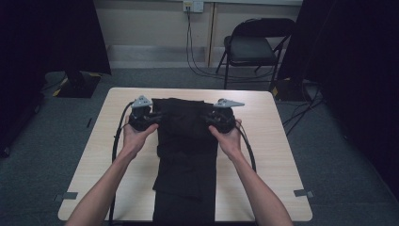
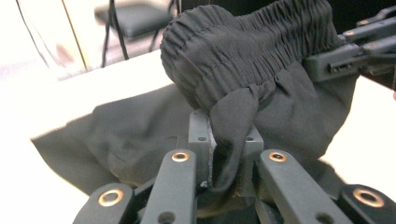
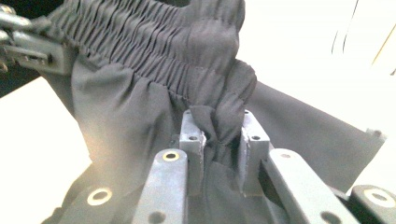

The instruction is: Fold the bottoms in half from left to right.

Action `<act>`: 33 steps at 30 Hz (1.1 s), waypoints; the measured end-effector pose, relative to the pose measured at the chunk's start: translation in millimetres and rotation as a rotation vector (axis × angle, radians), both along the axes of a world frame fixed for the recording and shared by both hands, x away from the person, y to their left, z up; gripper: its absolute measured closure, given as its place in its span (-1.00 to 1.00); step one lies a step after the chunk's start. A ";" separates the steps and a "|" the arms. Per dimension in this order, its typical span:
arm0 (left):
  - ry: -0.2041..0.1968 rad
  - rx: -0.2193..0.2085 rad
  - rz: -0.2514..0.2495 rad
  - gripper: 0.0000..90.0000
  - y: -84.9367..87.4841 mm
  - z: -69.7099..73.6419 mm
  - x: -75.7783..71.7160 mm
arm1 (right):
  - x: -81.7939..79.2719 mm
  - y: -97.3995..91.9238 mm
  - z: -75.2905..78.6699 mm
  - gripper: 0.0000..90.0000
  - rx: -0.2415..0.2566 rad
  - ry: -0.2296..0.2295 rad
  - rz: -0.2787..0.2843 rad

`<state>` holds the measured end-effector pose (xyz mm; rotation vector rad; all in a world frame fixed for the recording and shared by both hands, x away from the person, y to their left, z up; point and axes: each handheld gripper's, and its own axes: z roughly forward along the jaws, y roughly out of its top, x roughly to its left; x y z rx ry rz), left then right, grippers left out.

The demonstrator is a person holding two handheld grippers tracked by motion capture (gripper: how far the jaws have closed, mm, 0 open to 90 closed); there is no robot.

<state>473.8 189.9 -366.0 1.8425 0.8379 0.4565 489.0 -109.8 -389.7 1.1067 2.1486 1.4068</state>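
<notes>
Left gripper [image 2: 229, 140]: jaws pinch a fold of the black pants [image 1: 186, 141]
Right gripper [image 3: 223, 135]: jaws pinch the pants too
Table [image 1: 277, 141]: pants lie on it

trousers [image 1: 186, 155] lie on table [image 1: 273, 155], chair [image 1: 251, 47] behind.

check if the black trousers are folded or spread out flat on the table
Folded in part: the black trousers lie lengthwise in overlapping layers, while the left gripper and right gripper pinch the gathered waistband at its two ends.
</notes>
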 end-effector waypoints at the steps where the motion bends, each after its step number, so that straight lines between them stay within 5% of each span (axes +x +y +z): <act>1: -0.044 -0.031 -0.017 0.81 0.1 24.4 -12.8 | -6.7 -4.5 26.8 0.70 0.032 -0.044 0.010; 4: -0.080 -0.055 -0.051 0.81 1.0 41.7 -31.7 | -26.7 -11.9 55.4 0.71 0.071 -0.093 0.041; 5: -0.098 -0.047 -0.059 0.81 1.4 46.8 -42.6 | -26.7 -11.9 55.4 0.71 0.071 -0.093 0.041; 6: -0.088 -0.057 -0.072 0.80 3.4 50.6 -64.0 | -45.3 -15.7 63.0 0.71 0.096 -0.110 0.072; 7: -0.088 -0.057 -0.072 0.80 3.4 50.6 -64.0 | -45.3 -15.7 63.0 0.71 0.096 -0.110 0.072; 8: -0.090 -0.060 -0.088 0.80 6.0 46.2 -87.2 | -65.7 -17.4 63.9 0.71 0.089 -0.123 0.104; 9: -0.090 -0.060 -0.088 0.80 6.0 46.2 -87.2 | -75.8 -17.9 61.7 0.70 0.089 -0.117 0.125; 10: -0.061 -0.066 -0.120 0.80 8.7 31.9 -109.5 | -86.2 -18.5 58.2 0.70 0.076 -0.108 0.147; 11: -0.061 -0.066 -0.120 0.79 8.7 31.9 -109.5 | -86.2 -18.5 58.2 0.70 0.076 -0.108 0.147; 12: -0.039 -0.063 -0.125 0.79 9.4 21.7 -118.9 | -104.6 -21.5 46.0 0.70 0.055 -0.093 0.182; 15: 0.090 -0.040 -0.151 0.78 6.9 -30.1 -139.0 | -123.1 -23.6 13.4 0.70 0.012 -0.035 0.209; 16: 0.131 -0.011 -0.168 0.78 4.8 -44.3 -140.9 | -126.2 -24.1 -0.4 0.70 0.005 0.002 0.213; 17: 0.131 -0.011 -0.168 0.77 4.8 -44.3 -140.9 | -126.2 -24.1 -0.4 0.70 0.005 0.002 0.213; 18: 0.156 0.022 -0.171 0.77 3.8 -58.0 -142.4 | -130.5 -24.0 -29.9 0.70 -0.022 0.072 0.220; 19: 0.182 0.027 -0.169 0.77 4.3 -72.4 -143.3 | -130.5 -24.0 -29.9 0.70 -0.022 0.072 0.220; 20: 0.297 0.060 -0.188 0.77 3.5 -91.0 -140.1 | -133.9 -22.1 -56.1 0.70 -0.054 0.122 0.237; 24: 0.359 0.145 -0.194 0.74 -3.6 -111.0 -131.5 | -133.4 -13.1 -89.8 0.69 -0.139 0.199 0.251; 26: 0.365 0.177 -0.193 0.73 -6.9 -117.1 -125.7 | -128.0 -12.6 -97.9 0.69 -0.161 0.196 0.251; 30: 0.378 0.150 -0.173 0.73 -7.8 -123.5 -112.9 | -117.7 -13.7 -103.5 0.70 -0.161 0.149 0.200; 32: 0.312 0.194 -0.131 0.73 -12.5 -123.7 -97.3 | -101.7 -11.9 -106.0 0.70 -0.164 0.127 0.169; 33: 0.312 0.194 -0.131 0.73 -12.5 -123.7 -97.3 | -101.7 -11.9 -106.0 0.70 -0.164 0.127 0.169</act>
